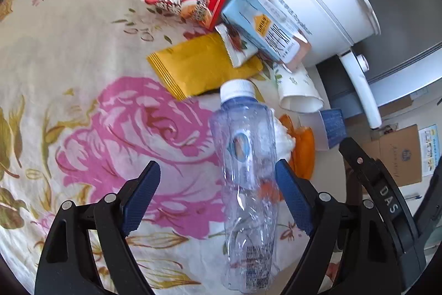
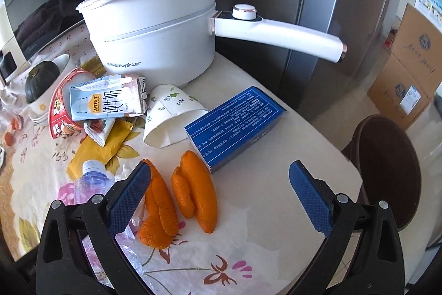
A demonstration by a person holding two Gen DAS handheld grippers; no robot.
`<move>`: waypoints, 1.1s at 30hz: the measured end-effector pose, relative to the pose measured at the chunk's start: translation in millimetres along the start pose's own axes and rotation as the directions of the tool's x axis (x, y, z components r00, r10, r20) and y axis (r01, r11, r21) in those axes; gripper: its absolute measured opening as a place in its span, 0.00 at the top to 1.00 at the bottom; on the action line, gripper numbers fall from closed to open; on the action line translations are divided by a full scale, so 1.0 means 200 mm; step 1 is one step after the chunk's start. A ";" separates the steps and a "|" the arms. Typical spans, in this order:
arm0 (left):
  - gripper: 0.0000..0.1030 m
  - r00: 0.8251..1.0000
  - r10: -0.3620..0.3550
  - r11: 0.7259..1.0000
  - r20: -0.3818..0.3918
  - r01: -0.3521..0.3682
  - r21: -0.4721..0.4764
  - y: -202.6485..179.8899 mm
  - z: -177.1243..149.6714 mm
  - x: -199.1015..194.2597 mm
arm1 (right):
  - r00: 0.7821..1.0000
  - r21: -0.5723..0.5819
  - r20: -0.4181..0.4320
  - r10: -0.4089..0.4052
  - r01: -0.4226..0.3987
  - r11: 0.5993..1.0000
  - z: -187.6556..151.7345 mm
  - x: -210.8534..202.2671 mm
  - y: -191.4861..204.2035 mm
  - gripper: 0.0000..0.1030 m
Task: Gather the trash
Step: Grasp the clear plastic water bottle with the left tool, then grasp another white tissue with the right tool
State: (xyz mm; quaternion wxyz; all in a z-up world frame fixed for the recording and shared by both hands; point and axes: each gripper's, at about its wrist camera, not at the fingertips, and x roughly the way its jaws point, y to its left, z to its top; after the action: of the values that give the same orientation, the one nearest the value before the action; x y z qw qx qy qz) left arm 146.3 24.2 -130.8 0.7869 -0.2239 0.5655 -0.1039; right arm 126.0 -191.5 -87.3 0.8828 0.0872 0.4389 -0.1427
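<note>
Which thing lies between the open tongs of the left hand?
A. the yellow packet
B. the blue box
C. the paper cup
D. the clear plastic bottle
D: in the left wrist view the clear plastic bottle with its white cap lies on the flowered cloth between the open left tongs, near the right pad, while the yellow packet, the paper cup and the blue box lie farther off.
</note>
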 end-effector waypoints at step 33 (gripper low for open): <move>0.46 0.957 0.002 0.996 0.289 0.024 -0.086 0.34 0.12 -0.54 | 0.994 -0.462 0.021 -0.109 0.106 0.881 -0.23 0.25 0.65 0.80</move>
State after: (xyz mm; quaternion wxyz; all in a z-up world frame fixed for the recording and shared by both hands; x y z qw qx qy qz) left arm 125.8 135.1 -65.5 0.8498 -0.2746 0.4473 -0.0493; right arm 162.4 -64.2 -151.5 0.8678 -0.1494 0.4667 -0.0827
